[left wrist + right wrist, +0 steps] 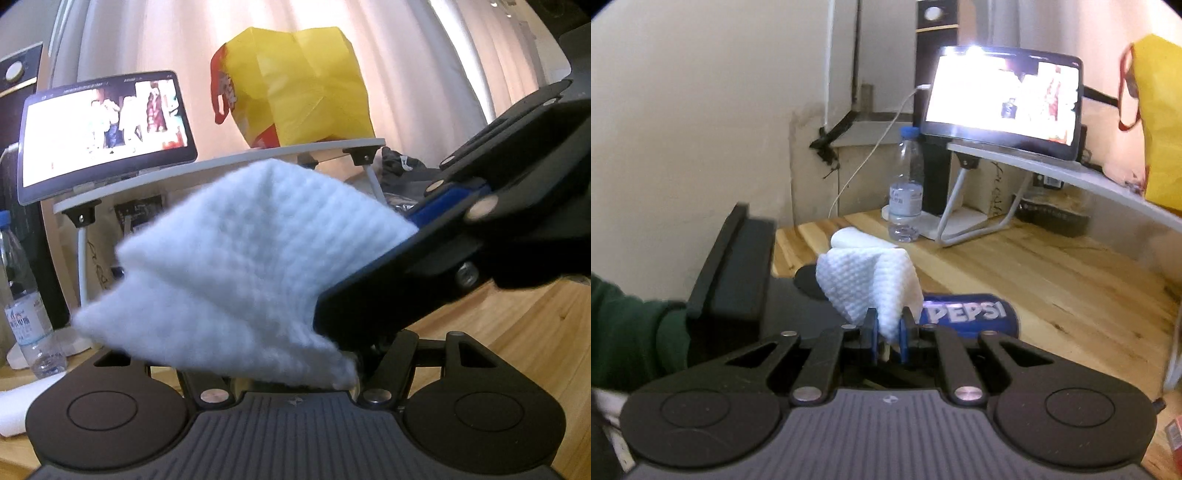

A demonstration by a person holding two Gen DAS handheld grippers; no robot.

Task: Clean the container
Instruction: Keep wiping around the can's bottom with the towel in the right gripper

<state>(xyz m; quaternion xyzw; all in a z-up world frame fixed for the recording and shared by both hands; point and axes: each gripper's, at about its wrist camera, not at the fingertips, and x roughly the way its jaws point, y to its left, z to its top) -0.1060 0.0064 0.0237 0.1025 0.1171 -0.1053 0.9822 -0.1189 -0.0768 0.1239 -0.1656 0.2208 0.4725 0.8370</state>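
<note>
Right wrist view: right tool [886,334] pinches white cloth [868,286]; blue Pepsi can [971,314] lies sideways, long axis left-right.

I see the blue Pepsi can [975,314] lying on its side, partly hidden behind the white waffle-textured cloth [868,288].
</note>
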